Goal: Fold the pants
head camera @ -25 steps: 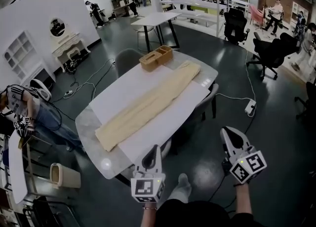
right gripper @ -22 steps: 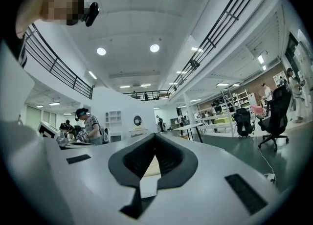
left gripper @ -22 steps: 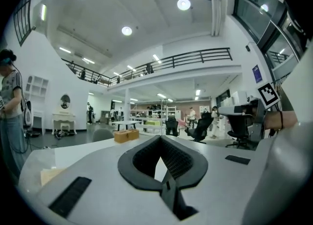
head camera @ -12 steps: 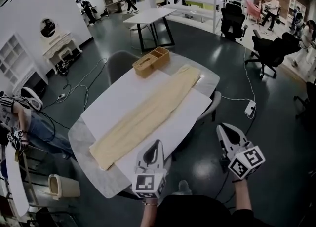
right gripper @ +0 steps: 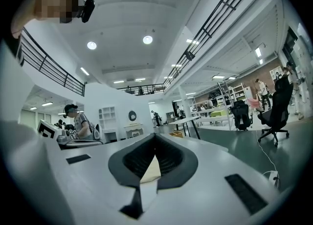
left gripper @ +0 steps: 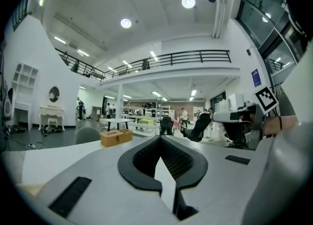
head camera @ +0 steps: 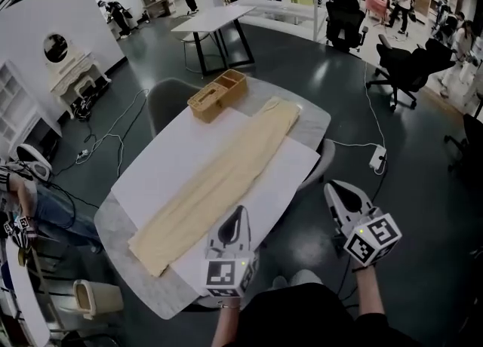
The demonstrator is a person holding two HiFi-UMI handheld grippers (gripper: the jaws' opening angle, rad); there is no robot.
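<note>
Pale yellow pants (head camera: 219, 176) lie stretched out lengthwise on a white sheet (head camera: 162, 168) that covers an oval marble table (head camera: 119, 225). In the head view my left gripper (head camera: 238, 213) is shut and empty, and its tip hangs over the table's near edge, just short of the pants. My right gripper (head camera: 333, 188) is shut and empty too, held off the table's right side over the dark floor. In the left gripper view the left gripper (left gripper: 160, 139) points level across the table. The right gripper (right gripper: 155, 138) shows a strip of the pants (right gripper: 150, 170) through the gap behind its jaws.
A wooden box (head camera: 219, 95) stands at the table's far end and also shows as the wooden box (left gripper: 116, 137). A grey chair (head camera: 162, 100) stands at the far left and another chair (head camera: 324, 158) at the right. A small bin (head camera: 94, 298) and a person (head camera: 23, 202) are at the left.
Both grippers have come nearer the table, which now sits lower and closer in the head view. The left tip has moved from the floor side to over the table's edge.
</note>
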